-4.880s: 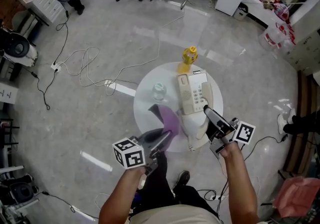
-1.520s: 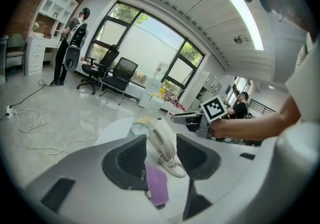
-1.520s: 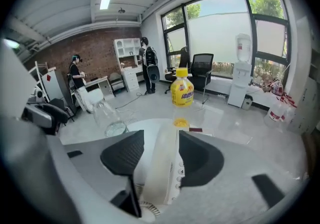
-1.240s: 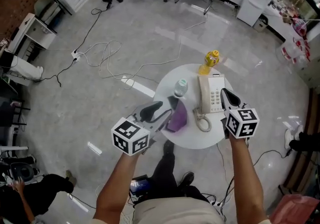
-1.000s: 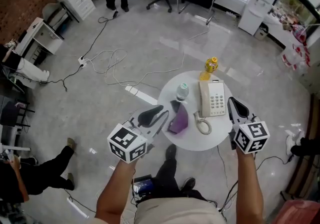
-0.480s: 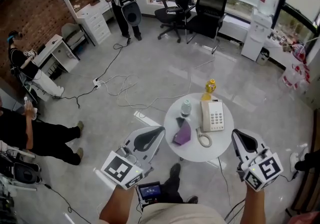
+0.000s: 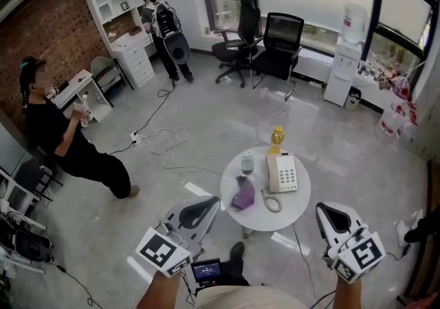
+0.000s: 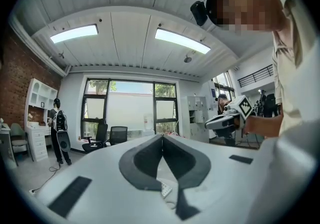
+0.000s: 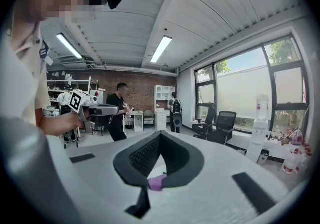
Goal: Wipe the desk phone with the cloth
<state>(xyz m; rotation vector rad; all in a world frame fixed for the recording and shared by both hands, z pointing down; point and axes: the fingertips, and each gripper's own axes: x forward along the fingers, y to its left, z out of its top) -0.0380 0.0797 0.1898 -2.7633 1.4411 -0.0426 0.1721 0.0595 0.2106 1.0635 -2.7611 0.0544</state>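
Presently, my left tongs [image 7: 214,200] and right tongs [image 7: 320,208] are both shut, jaws meeting with nothing gripped. I hold each about level on the near side of the round white bench [image 7: 292,210], clear of it. The desk phone [image 7: 282,173] lies flat on the bench. The purple cloth [image 7: 243,196] lies crumpled just left of the phone, untouched. A clear bottle [image 7: 247,162] and a yellow bottle [image 7: 277,137] stand at the far edge.
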